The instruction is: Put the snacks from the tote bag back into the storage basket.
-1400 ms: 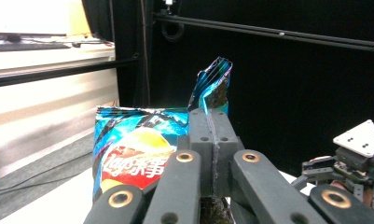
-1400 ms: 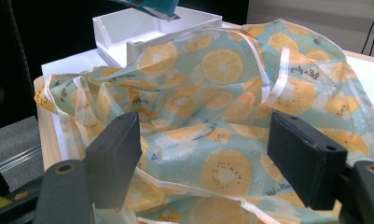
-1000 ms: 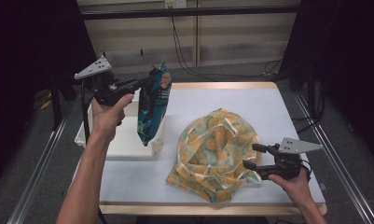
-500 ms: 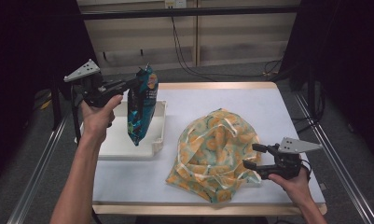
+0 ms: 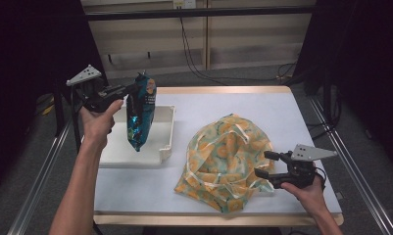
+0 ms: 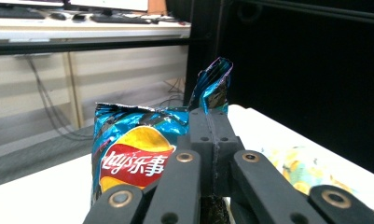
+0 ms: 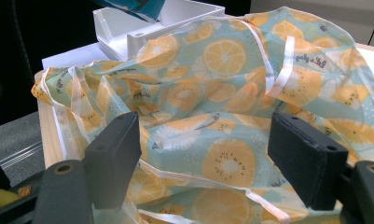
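A blue crisp bag (image 5: 139,111) (image 6: 138,154) hangs from its crumpled top edge, with my left gripper (image 5: 131,88) (image 6: 211,135) shut on it. The bag dangles over the white tray (image 5: 165,145) at the table's left; its bottom corner (image 7: 133,7) shows in the right gripper view. A yellow and teal fruit-print cloth bag (image 5: 226,159) (image 7: 231,107) lies heaped right of centre. My right gripper (image 5: 266,163) (image 7: 203,154) stands open at the cloth's near right edge, its pads (image 7: 114,154) apart on either side of the fabric, not pressing it.
The white table (image 5: 262,110) has a wooden rim and metal rails on both sides. Cables hang behind the far edge. The tray's near corner (image 7: 128,32) stands just beyond the cloth in the right gripper view.
My left gripper has carried the crisp bag leftward and a little lower, from the tray's right edge to over the tray. The right gripper has stayed in place.
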`<state>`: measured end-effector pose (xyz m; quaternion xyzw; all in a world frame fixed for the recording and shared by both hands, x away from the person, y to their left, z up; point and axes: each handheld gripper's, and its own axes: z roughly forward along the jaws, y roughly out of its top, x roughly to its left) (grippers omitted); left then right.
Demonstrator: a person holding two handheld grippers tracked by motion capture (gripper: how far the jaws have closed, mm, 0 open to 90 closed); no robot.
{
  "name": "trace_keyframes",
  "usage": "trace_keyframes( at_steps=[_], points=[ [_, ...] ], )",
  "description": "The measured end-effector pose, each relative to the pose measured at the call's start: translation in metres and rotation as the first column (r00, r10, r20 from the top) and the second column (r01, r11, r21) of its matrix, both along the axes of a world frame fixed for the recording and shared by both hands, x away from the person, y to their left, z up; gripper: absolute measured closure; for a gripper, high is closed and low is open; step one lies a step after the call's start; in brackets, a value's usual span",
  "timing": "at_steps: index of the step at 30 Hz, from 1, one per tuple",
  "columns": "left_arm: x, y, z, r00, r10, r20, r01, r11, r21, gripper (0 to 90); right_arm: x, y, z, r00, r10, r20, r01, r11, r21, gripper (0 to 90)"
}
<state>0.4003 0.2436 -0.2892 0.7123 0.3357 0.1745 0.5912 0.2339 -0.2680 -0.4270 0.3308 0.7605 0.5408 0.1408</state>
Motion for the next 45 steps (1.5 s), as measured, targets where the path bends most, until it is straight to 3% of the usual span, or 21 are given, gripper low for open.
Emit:
trace_keyframes(
  at_steps=[12,24,39,45],
  points=[
    [0.01,0.003,-0.009,0.9967,0.077,-0.023,-0.077,0.9967,0.027,90.0,0.0,-0.001,-0.002,1.0,-0.005,-0.006,0.005,1.0,0.001,25.2],
    [0.026,0.001,-0.021,0.9889,0.145,-0.033,-0.144,0.9893,0.022,90.0,0.001,-0.001,-0.003,1.0,0.004,-0.002,-0.004,1.0,-0.006,25.2],
    [0.048,-0.011,-0.039,0.9832,0.174,-0.054,-0.174,0.9847,0.009,90.0,0.002,0.0,-0.005,0.9999,0.008,-0.012,-0.008,1.0,-0.012,25.2],
    [0.053,-0.016,-0.043,0.9839,0.17,-0.056,-0.171,0.9852,-0.014,90.0,0.002,0.0,-0.005,0.9999,0.008,-0.011,-0.008,1.0,-0.01,25.2]
  ],
)
